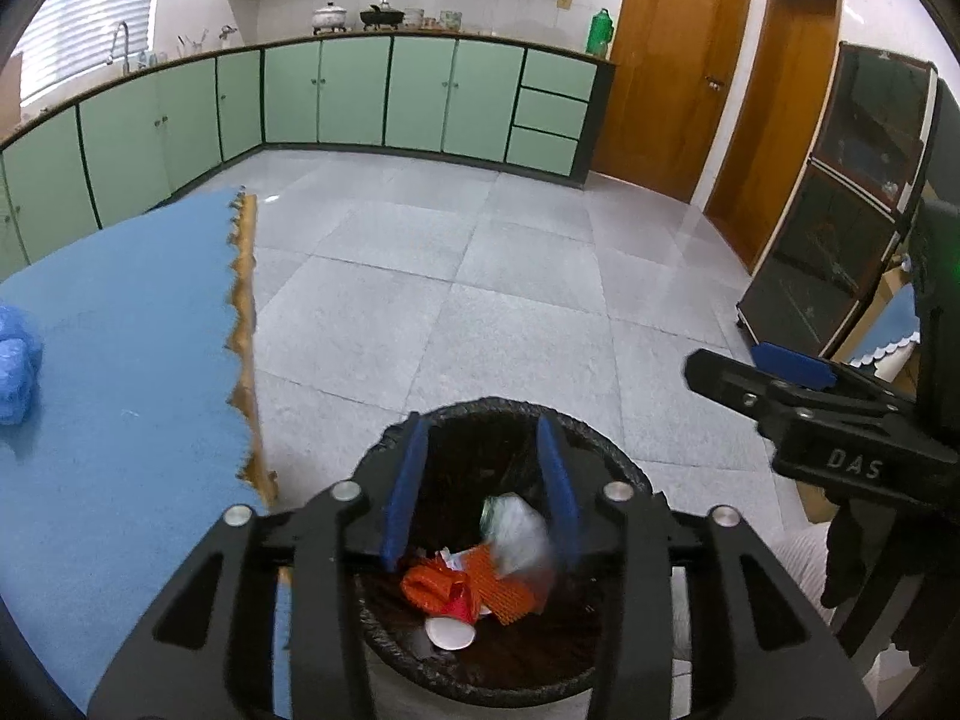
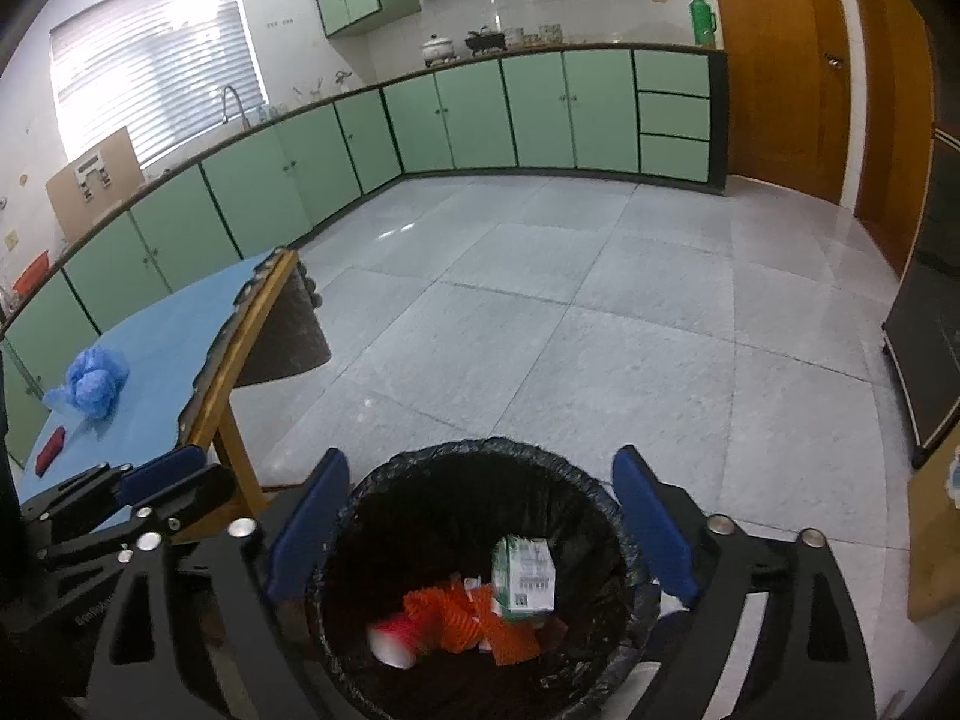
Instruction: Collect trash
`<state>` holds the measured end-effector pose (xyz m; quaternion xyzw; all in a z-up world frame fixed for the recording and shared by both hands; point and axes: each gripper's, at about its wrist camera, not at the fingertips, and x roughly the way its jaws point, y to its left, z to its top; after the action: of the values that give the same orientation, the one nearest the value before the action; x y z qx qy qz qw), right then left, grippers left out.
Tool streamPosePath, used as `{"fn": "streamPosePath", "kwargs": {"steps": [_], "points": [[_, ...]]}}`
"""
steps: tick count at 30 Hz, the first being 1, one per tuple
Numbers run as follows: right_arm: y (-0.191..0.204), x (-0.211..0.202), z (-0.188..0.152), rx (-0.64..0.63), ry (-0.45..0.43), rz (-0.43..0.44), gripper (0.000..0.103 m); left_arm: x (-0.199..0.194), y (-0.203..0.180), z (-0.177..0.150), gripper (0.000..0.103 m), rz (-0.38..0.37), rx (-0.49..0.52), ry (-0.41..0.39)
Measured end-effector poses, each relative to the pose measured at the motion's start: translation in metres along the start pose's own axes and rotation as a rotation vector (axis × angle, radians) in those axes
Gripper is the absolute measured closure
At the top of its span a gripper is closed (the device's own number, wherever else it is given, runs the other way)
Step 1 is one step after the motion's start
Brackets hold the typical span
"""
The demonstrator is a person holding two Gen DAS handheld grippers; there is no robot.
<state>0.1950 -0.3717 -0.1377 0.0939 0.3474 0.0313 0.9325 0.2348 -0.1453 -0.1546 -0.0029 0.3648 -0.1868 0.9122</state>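
Right under both cameras sits the bin, a round one lined with a black bag, standing on the tiled floor just beside the desk. Down inside: a small green-and-white carton lying on crumpled orange netting, a white round lid or cup next to something red, and a few white paper scraps. The carton carries print and what looks like a barcode, too small to read; in the left view it shows only as a blur.

Left hand-held gripper hangs over the bin's mouth, blue pads apart with nothing between them. Right hand-held gripper hovers over the same opening, spread wide, its pads astride the rim, empty too. Each one shows in the other's view, off to the side; on the right one's black body you can read "DAS".

Up on the desk, covered in a blue mat with a scalloped edge, a crumpled blue plastic bag lies well back from the bin. Nearer the corner, apart from the bag, sits a small dark red object, too small to identify.
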Motion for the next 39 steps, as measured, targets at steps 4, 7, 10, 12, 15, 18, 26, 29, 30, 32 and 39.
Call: {"fn": "streamPosePath", "kwargs": {"steps": [4,7,10,12,15,18,26,29,30,32,39], "points": [[0.001,-0.011,0.004,0.014,-0.025,-0.005,0.006,-0.016,0.008,0.004,0.045,0.018,-0.02,-0.037],[0.005,-0.021,0.007,0.027,-0.04,-0.005,0.006,-0.031,0.014,0.007,0.039,0.033,-0.029,-0.07],[0.011,-0.03,0.008,0.034,-0.054,0.007,0.006,-0.046,0.019,0.009,0.035,0.044,-0.041,-0.09],[0.017,-0.035,0.008,0.035,-0.058,0.018,0.006,-0.054,0.024,0.009,0.033,0.051,-0.046,-0.1],[0.028,-0.04,0.007,0.028,-0.062,0.03,0.006,-0.071,0.031,0.008,0.028,0.073,-0.058,-0.121],[0.041,-0.042,0.005,0.012,-0.062,0.047,0.006,-0.084,0.043,0.005,0.026,0.09,-0.077,-0.132],[0.093,-0.036,0.003,-0.042,-0.057,0.111,0.006,-0.118,0.091,-0.005,0.026,0.193,-0.127,-0.157],[0.119,-0.031,0.002,-0.069,-0.053,0.141,0.006,-0.131,0.115,-0.011,0.026,0.242,-0.159,-0.165],[0.128,-0.029,0.002,-0.08,-0.052,0.153,0.006,-0.135,0.123,-0.012,0.026,0.256,-0.172,-0.167],[0.148,-0.025,0.003,-0.103,-0.05,0.177,0.006,-0.143,0.141,-0.016,0.026,0.289,-0.201,-0.171],[0.209,-0.014,0.008,-0.174,-0.054,0.242,0.006,-0.174,0.2,-0.029,0.026,0.402,-0.286,-0.192]]}}
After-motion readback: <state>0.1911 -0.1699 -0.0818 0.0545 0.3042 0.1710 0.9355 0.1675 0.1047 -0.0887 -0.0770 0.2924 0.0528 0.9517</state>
